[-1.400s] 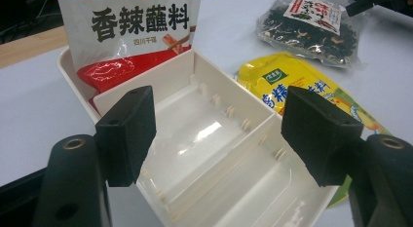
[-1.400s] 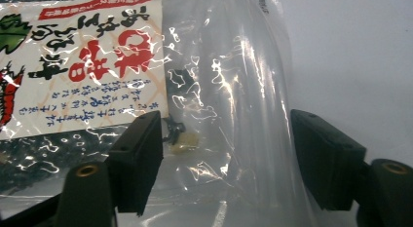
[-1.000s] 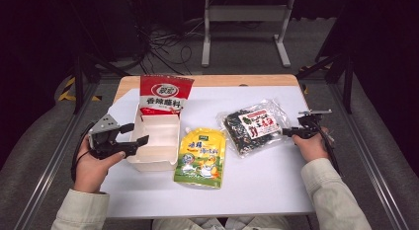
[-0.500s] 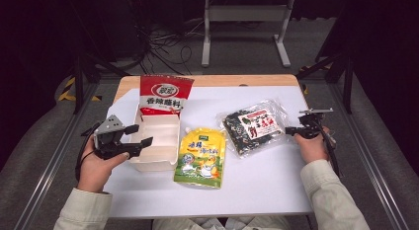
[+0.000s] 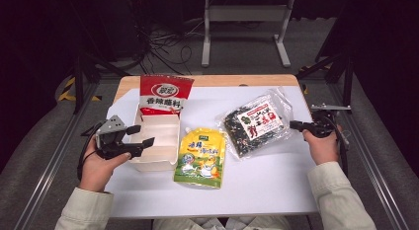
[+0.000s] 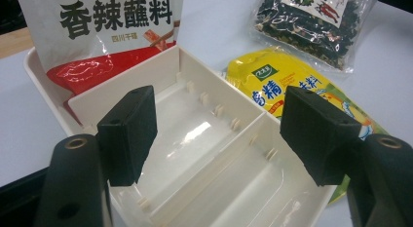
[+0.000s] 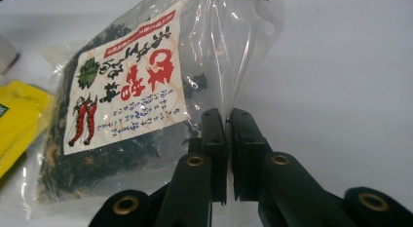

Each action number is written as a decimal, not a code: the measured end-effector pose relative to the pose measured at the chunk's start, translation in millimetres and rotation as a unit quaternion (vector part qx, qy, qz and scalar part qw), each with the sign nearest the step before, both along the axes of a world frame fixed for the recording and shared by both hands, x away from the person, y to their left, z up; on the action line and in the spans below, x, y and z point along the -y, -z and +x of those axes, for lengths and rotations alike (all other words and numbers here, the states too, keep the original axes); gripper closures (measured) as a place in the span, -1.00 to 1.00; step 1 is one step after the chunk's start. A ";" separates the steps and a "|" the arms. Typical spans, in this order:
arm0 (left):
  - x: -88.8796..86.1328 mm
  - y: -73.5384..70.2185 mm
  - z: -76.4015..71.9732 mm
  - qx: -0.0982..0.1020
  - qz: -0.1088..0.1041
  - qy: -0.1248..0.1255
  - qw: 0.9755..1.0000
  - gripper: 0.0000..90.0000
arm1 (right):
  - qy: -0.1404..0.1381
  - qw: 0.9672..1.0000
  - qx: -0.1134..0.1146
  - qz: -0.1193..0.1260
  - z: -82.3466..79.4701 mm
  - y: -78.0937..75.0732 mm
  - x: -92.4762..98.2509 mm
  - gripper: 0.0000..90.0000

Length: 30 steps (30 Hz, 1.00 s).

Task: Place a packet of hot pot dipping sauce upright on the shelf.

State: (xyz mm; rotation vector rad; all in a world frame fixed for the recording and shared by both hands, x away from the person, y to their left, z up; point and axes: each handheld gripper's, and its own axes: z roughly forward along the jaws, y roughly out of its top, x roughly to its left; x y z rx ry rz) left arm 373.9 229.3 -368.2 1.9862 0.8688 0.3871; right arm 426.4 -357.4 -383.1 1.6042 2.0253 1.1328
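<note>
The right gripper (image 7: 227, 121) pinches the clear plastic bag of dark dried seaweed (image 7: 122, 95); the left gripper (image 6: 219, 134), jaws spread, hovers over the white divided plastic tray (image 6: 214, 154).

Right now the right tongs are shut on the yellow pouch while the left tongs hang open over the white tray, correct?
Not quite. The right tongs are shut on the clear edge of the dark seaweed bag, as the right gripper view shows; the yellow pouch lies untouched. The left tongs do hang open over the white tray.
</note>
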 end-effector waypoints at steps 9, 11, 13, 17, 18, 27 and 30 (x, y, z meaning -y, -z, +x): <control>2.7 1.1 1.1 -0.004 -0.001 0.004 1.000 -0.32 | -0.021 0.999 0.036 -0.008 -18.2 -32.5 -4.7 0.90; 3.5 0.8 1.3 -0.002 -0.001 0.007 1.000 -0.32 | -0.027 0.999 0.042 -0.003 -22.1 -39.3 -5.8 0.90; 4.3 0.8 1.3 -0.004 -0.001 0.008 1.000 -0.32 | -0.032 0.998 0.048 -0.002 -26.3 -45.5 -7.7 0.91; 5.5 1.8 2.9 -0.005 0.002 0.011 1.000 -0.32 | -0.048 0.997 0.057 -0.001 -34.9 -58.0 -12.3 0.91; 6.6 2.7 2.8 -0.007 -0.001 0.009 1.000 -0.32 | -0.051 0.997 0.058 -0.001 -36.3 -60.1 -13.1 0.92; 11.1 4.4 3.3 -0.009 -0.001 0.016 1.000 -0.32 | -0.082 0.994 0.071 -0.010 -53.3 -83.5 -23.2 0.93; 13.0 3.7 2.9 -0.008 -0.001 0.022 1.000 -0.32 | -0.093 0.993 0.076 -0.016 -59.3 -90.3 -27.3 0.93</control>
